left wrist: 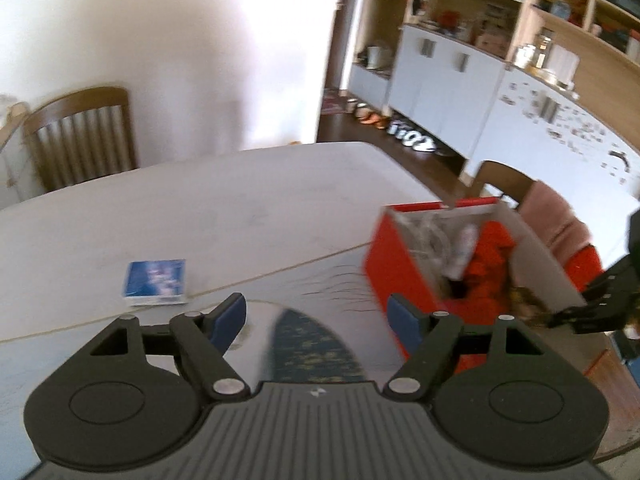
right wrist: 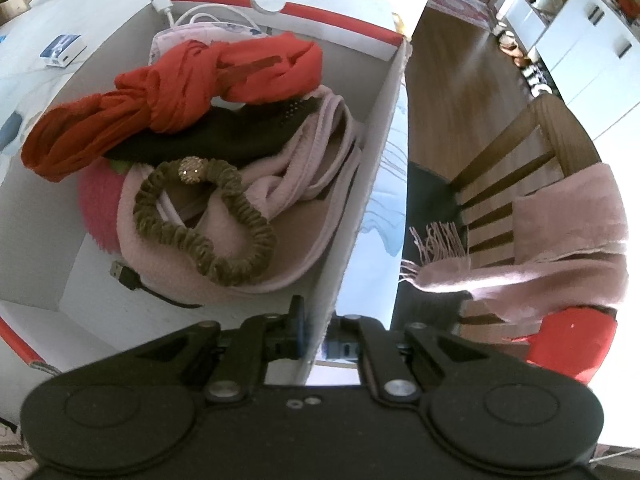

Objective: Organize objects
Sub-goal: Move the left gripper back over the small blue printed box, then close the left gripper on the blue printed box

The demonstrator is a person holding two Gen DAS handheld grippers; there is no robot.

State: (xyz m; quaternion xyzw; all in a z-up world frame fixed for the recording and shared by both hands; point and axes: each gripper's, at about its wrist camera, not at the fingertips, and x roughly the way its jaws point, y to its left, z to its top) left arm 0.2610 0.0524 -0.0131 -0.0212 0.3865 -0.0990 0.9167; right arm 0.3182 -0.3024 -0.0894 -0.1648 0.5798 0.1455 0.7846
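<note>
A red cardboard box (left wrist: 394, 268) with white inner walls (right wrist: 360, 208) stands at the table's right edge. Inside lie a knotted red scarf (right wrist: 180, 92), a black cloth (right wrist: 224, 136), a pink fleece piece (right wrist: 304, 184), an olive scrunchie (right wrist: 224, 232), a black USB cable (right wrist: 124, 276) and a white charger cable (right wrist: 168, 8). My right gripper (right wrist: 320, 324) is shut on the box's near right wall, one finger inside and one outside. My left gripper (left wrist: 318, 316) hangs open and empty over the table, left of the box. A small blue box (left wrist: 156, 282) lies beyond its left finger.
A wooden chair (left wrist: 80, 136) stands at the white table's (left wrist: 200, 200) far left. Another chair (right wrist: 520, 160), draped with a pink fringed scarf (right wrist: 568, 240), stands right of the box. A dark blue patterned patch (left wrist: 316, 344) lies under my left gripper. White cabinets (left wrist: 440, 72) line the far wall.
</note>
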